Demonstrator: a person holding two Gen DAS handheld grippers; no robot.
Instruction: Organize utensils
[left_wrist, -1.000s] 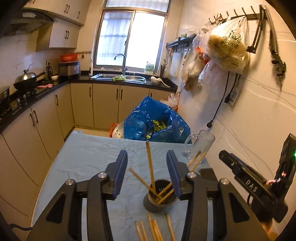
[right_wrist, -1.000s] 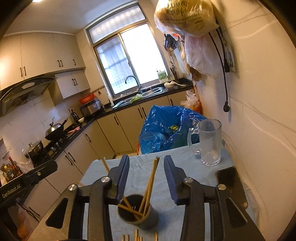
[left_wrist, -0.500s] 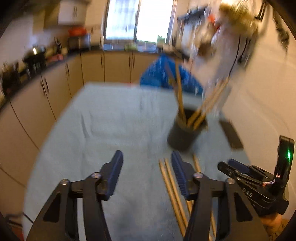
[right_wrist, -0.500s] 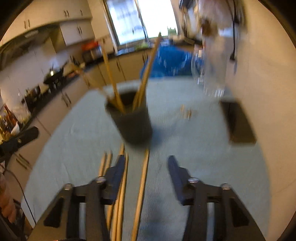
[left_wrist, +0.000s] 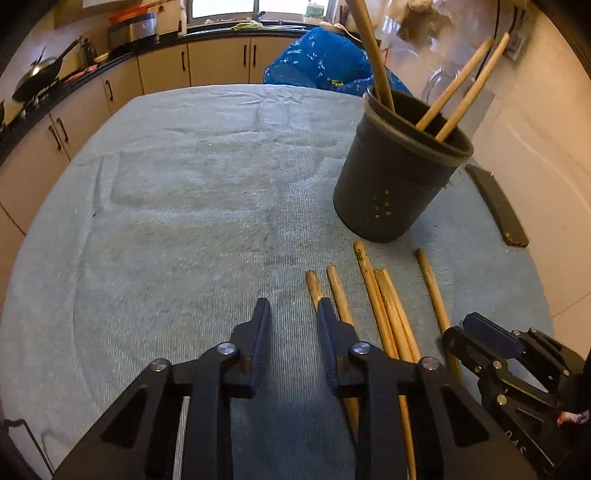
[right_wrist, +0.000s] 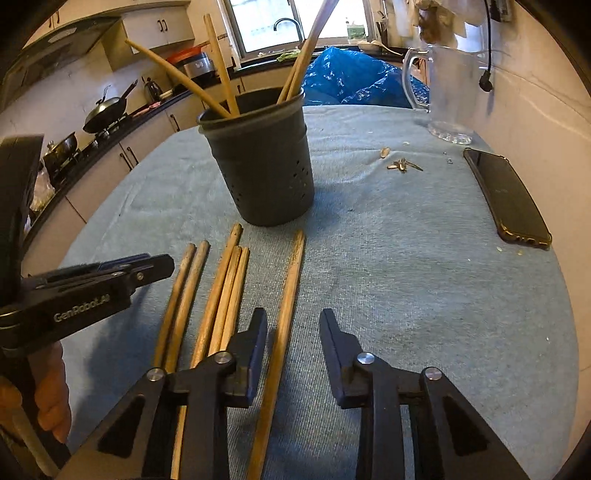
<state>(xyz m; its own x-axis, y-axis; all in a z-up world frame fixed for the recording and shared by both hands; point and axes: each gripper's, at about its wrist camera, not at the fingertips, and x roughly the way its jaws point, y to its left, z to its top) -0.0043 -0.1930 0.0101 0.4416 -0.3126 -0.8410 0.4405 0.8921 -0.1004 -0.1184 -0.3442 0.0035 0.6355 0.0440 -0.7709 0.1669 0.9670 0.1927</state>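
We tilt both grippers steeply down over the table (left_wrist: 166, 192): left gripper (left_wrist: 291, 314) jaws closing on nothing, right gripper (right_wrist: 293, 325) jaws closing around one loose chopstick (right_wrist: 290, 295), not yet pressing.

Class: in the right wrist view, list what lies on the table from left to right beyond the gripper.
Loose chopsticks → holder → scraps → glass mug → phone.

My left wrist camera looks steeply down, close over the blue-grey tablecloth (left_wrist: 177, 206). My right wrist camera does likewise, just beside it. Both share the dark utensil holder (left_wrist: 397, 184) and loose chopsticks (right_wrist: 221, 291).
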